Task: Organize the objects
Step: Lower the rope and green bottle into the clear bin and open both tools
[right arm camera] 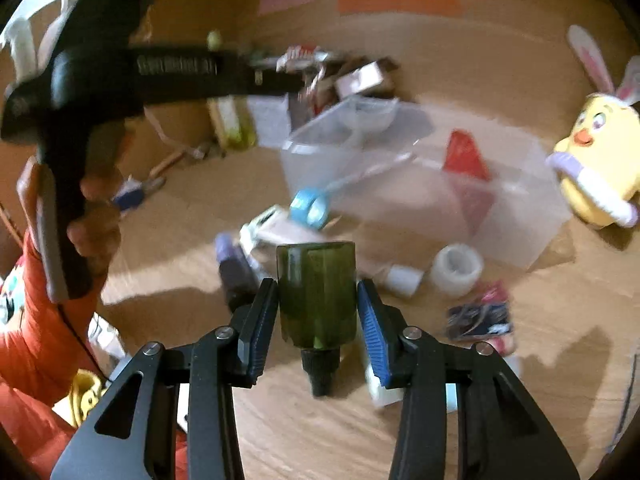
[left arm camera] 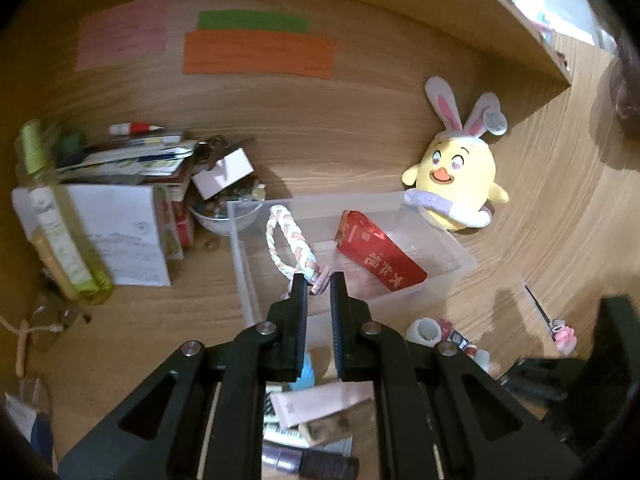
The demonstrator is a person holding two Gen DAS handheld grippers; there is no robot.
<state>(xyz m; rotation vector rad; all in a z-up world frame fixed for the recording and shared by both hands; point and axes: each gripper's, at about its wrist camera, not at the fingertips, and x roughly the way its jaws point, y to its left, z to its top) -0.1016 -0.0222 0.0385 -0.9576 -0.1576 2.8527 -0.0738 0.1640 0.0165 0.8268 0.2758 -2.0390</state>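
A dark green bottle point(right arm camera: 317, 292), black cap nearest the camera, is gripped between the right gripper point(right arm camera: 318, 300) pads above the table point(right arm camera: 320, 432). The left gripper point(left arm camera: 319, 280) is clenched empty, raised over the clear bin point(left arm camera: 452, 268), held in a hand point(right arm camera: 94, 216) with an orange sleeve.
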